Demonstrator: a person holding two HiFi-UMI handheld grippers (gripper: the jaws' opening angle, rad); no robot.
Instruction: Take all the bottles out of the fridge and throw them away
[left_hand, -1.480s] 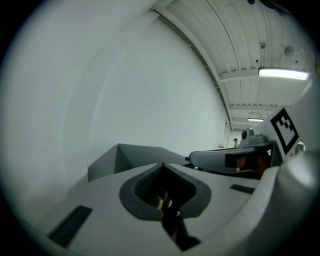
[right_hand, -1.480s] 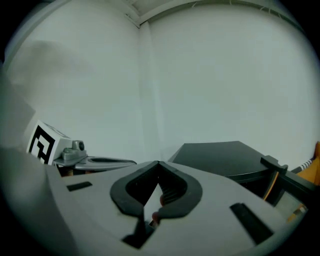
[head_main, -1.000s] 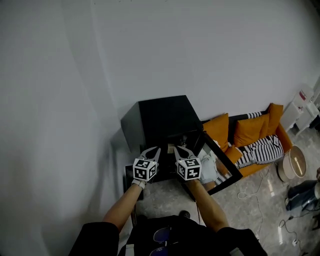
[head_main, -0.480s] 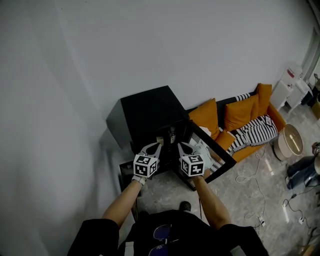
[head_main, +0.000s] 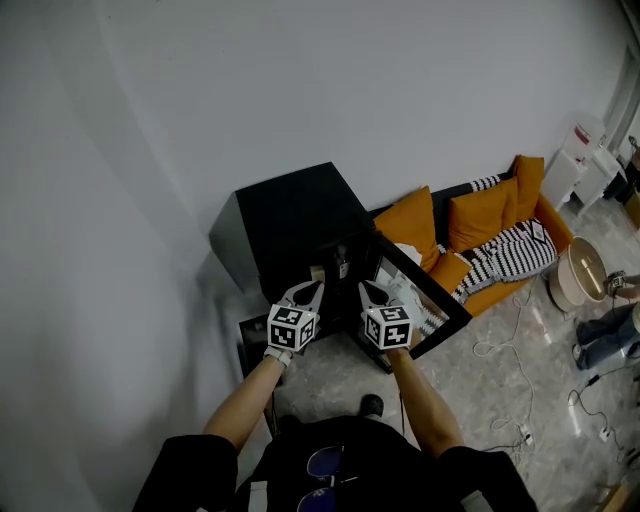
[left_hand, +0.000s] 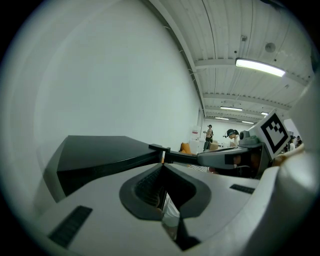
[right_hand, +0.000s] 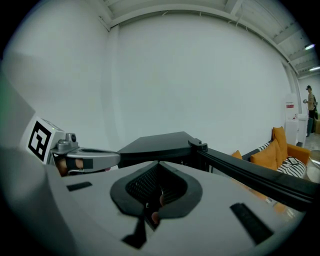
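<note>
Head view: black cube fridge (head_main: 290, 212), glass door (head_main: 428, 305) swung wide for access, likely bottles (head_main: 340, 268) dim inside, white left gripper (head_main: 309, 289) and white right gripper (head_main: 372, 291) poised before it; left gripper view: pinched together, empty; right gripper view: likewise

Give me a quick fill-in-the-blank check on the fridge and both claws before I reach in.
1. The door of the black fridge stands ____.
2. The left claw and the right claw both have their jaws ____, with nothing between them.
3. The cushions on the sofa beside the fridge are ____ in colour.

Missing words: open; shut; orange.
</note>
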